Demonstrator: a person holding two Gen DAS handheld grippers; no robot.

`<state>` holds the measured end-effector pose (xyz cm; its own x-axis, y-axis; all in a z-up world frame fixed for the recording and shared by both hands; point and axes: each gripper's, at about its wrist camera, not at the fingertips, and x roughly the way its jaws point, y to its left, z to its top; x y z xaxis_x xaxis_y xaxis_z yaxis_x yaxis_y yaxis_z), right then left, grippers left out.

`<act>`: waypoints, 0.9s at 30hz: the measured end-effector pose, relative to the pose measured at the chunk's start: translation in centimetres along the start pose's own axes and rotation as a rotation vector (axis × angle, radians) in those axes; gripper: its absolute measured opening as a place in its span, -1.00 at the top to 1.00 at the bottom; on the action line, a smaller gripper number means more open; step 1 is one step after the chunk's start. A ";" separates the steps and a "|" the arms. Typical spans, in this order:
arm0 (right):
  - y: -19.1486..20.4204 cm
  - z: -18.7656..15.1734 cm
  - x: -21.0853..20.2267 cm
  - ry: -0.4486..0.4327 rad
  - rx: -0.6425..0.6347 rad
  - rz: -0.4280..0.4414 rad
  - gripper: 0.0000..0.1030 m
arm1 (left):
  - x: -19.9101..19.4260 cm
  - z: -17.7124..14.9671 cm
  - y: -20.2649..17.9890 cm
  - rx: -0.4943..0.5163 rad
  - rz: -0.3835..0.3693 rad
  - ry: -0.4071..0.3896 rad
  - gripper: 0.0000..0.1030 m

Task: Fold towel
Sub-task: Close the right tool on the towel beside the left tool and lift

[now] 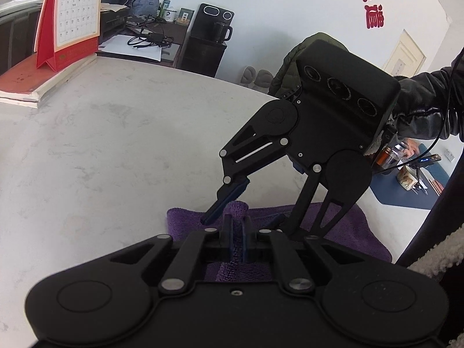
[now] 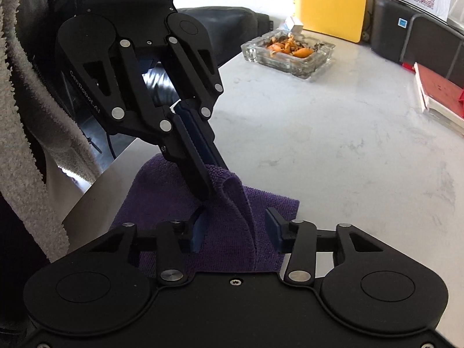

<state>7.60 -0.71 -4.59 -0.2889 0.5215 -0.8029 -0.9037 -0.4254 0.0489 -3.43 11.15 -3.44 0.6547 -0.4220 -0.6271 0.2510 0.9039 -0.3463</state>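
A purple towel (image 1: pixel 345 226) lies folded on the pale stone table near its front edge. My left gripper (image 1: pixel 237 226) is shut on a raised fold of the towel, pinching it between the blue pads. It also shows in the right wrist view (image 2: pixel 208 185), coming down from the upper left and holding the towel's lifted edge (image 2: pixel 232 191). My right gripper (image 2: pixel 235 229) is open, its fingers either side of the raised fold, over the towel (image 2: pixel 162 197). In the left wrist view the right gripper (image 1: pixel 240 211) reaches down from the right, fingers spread over the towel.
A glass ashtray (image 2: pixel 287 52) with orange peel stands further back on the table. Red books (image 2: pixel 440 95) lie at the right edge; a red desk calendar (image 1: pixel 69 20) stands on books at the far left. The table edge runs close by the towel.
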 end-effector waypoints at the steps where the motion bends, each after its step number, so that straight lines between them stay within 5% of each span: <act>1: 0.1 0.0 0.0 0.002 -0.002 0.007 0.20 | 0.0 0.0 0.0 -0.001 -0.004 -0.001 0.90; 5: 0.5 0.0 -0.3 0.013 -0.010 0.038 0.37 | 0.0 -0.1 0.0 0.004 -0.006 0.000 0.90; 13: 0.4 0.0 -0.5 0.024 0.008 0.038 0.38 | 0.0 0.0 0.0 0.011 -0.009 -0.012 0.90; 16: 0.6 0.2 -0.4 0.029 -0.009 0.030 0.84 | -0.5 -0.3 0.0 0.001 0.001 -0.016 0.89; 27: 1.0 0.0 -0.8 0.004 0.014 0.030 0.88 | -3.4 -2.2 2.3 -0.099 0.116 -0.029 0.88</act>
<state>6.90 -1.58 -3.92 -0.3144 0.5057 -0.8034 -0.8992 -0.4300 0.0812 -6.65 14.54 -3.64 0.6956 -0.3122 -0.6470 0.1022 0.9345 -0.3410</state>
